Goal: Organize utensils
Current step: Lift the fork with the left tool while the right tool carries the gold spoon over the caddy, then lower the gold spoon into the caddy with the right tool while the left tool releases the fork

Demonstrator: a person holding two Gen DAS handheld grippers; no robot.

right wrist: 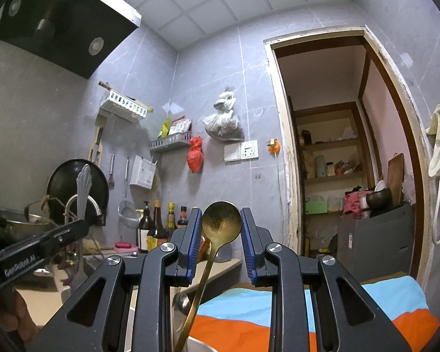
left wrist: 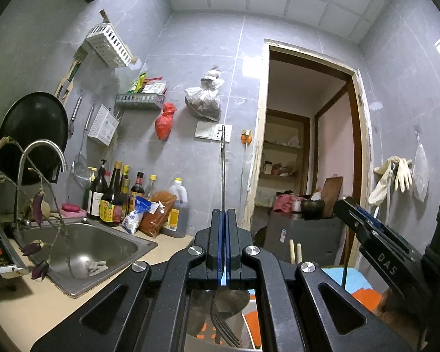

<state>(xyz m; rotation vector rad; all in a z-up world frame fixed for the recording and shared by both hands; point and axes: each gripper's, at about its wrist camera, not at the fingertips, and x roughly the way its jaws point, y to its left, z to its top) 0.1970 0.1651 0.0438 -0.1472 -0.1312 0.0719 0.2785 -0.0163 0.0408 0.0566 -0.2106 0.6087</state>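
Note:
My left gripper [left wrist: 223,214] is shut on a steel fork [left wrist: 223,170]. Its handle stands up edge-on between the pads and its tines [left wrist: 224,327] hang below the gripper body. In the right wrist view the left gripper [right wrist: 82,223] shows at the left, the fork's shell-shaped handle end [right wrist: 83,187] sticking up. My right gripper [right wrist: 221,226] is open. A gold spoon [right wrist: 221,224] stands bowl-up between the blue pads [right wrist: 192,234]; whether the pads touch it cannot be told. Its handle runs down below the gripper. The right gripper also shows in the left wrist view [left wrist: 341,205].
A steel sink [left wrist: 82,249] with a tap [left wrist: 41,155] lies left. Sauce bottles [left wrist: 114,196] and bags line the counter's back. A striped orange and blue cloth [right wrist: 278,316] lies below. A white container rim [right wrist: 199,343] and another spoon [right wrist: 181,303] sit beneath the grippers. A doorway [right wrist: 337,152] opens right.

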